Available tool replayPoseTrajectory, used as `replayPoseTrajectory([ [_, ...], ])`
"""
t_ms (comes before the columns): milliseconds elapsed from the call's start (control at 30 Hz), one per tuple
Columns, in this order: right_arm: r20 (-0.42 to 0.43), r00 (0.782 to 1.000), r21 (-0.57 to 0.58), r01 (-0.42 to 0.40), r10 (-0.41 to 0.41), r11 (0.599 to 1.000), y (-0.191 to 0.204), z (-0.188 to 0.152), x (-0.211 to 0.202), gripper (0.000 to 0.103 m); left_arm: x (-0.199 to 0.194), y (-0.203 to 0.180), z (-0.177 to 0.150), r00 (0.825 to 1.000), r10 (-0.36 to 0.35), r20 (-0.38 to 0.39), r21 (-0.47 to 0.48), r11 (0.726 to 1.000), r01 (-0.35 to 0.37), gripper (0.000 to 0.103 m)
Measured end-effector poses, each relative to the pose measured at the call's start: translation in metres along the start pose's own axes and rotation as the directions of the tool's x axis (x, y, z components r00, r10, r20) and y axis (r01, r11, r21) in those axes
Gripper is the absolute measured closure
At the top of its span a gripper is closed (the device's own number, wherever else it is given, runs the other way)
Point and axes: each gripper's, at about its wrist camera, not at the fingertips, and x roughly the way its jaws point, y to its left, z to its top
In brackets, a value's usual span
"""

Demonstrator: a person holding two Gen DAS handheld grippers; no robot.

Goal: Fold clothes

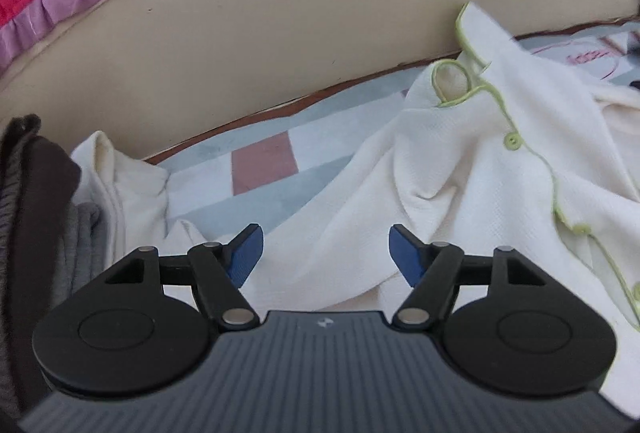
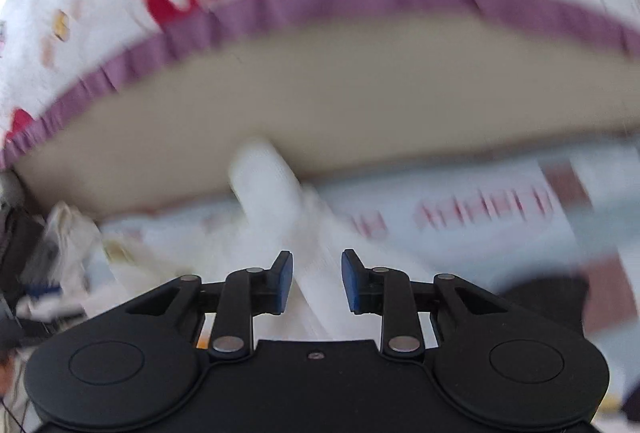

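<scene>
A: Where was the white shirt lying?

B: It lay crumpled on the patterned mat, its green-trimmed collar up against the beige bed base. A green button showed just below the collar.

A: And the left gripper?

B: It hung over the shirt's lower edge with its blue pads spread wide and nothing between them.

A: Anything else near the shirt?

B: A dark brown garment and a grey one sat to its left, beside another whitish piece.

A: What about the right gripper?

B: Its view was blurred. The jaws stood apart, with a strip of white cloth running between them. Whether the pads touched it could not be told.
</scene>
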Motion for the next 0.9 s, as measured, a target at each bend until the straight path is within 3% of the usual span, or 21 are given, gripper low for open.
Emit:
replayPoseTrajectory([
  [100, -0.052, 0.997, 0.025, 0.052, -0.051, 0.998, -0.011, -0.008, -0.003, 0.071, 0.004, 0.001, -0.002, 0.998, -0.062, -0.010, 0.026, 0.998, 0.062, 0.045],
  [233, -0.046, 0.999, 0.003, 0.030, -0.029, 1.000, -0.007, -0.025, -0.027, 0.070, 0.025, -0.018, -0.004, 0.993, -0.099, -0.067, 0.040, 0.994, 0.102, 0.045],
  [400, -0.009, 0.999, -0.072, 0.040, -0.041, 0.997, -0.016, -0.027, -0.031, 0.069, 0.040, -0.034, 0.013, 0.994, -0.047, -0.104, 0.056, 0.997, 0.053, 0.027],
  [433, -0.005, 1.000, -0.063, 0.025, -0.026, 0.998, -0.020, -0.027, -0.031, 0.068, 0.039, -0.031, 0.021, 0.995, -0.028, -0.100, 0.055, 0.998, 0.033, 0.036],
  [467, -0.006, 1.000, -0.054, 0.011, -0.011, 0.998, -0.023, -0.027, -0.029, 0.066, 0.039, -0.029, 0.029, 0.995, -0.008, -0.096, 0.053, 0.998, 0.014, 0.058],
  [500, -0.013, 1.000, -0.055, 0.005, -0.006, 0.998, -0.024, -0.027, -0.028, 0.065, 0.038, -0.026, 0.037, 0.996, 0.011, -0.092, 0.052, 0.999, -0.006, 0.096],
  [533, -0.023, 1.000, -0.063, 0.004, -0.005, 0.998, -0.023, -0.029, -0.027, 0.065, 0.037, -0.023, 0.045, 0.996, 0.030, -0.089, 0.051, 0.998, -0.025, 0.099],
  [600, -0.029, 0.999, -0.109, 0.018, -0.021, 0.994, -0.021, -0.030, -0.028, 0.063, 0.036, -0.018, 0.060, 0.994, 0.068, -0.081, 0.048, 0.997, -0.064, 0.099],
  [667, -0.019, 0.999, -0.125, 0.039, -0.042, 0.991, -0.020, -0.030, -0.031, 0.060, 0.027, 0.002, 0.076, 0.989, 0.142, -0.044, -0.017, 0.990, -0.143, 0.099],
  [767, -0.016, 0.999, -0.067, 0.026, -0.027, 0.997, -0.029, -0.023, -0.028, 0.060, 0.033, 0.033, 0.077, 0.960, 0.271, -0.075, -0.171, 0.945, -0.280, 0.098],
  [833, -0.017, 0.999, -0.028, 0.037, -0.037, 0.999, -0.035, -0.021, -0.022, 0.060, 0.041, 0.047, 0.072, 0.932, 0.340, -0.124, -0.248, 0.899, -0.361, 0.083],
  [900, -0.018, 0.999, 0.000, 0.046, -0.046, 0.999, -0.038, -0.019, -0.016, 0.060, 0.054, 0.046, 0.058, 0.906, 0.377, -0.193, -0.260, 0.871, -0.417, 0.066],
])
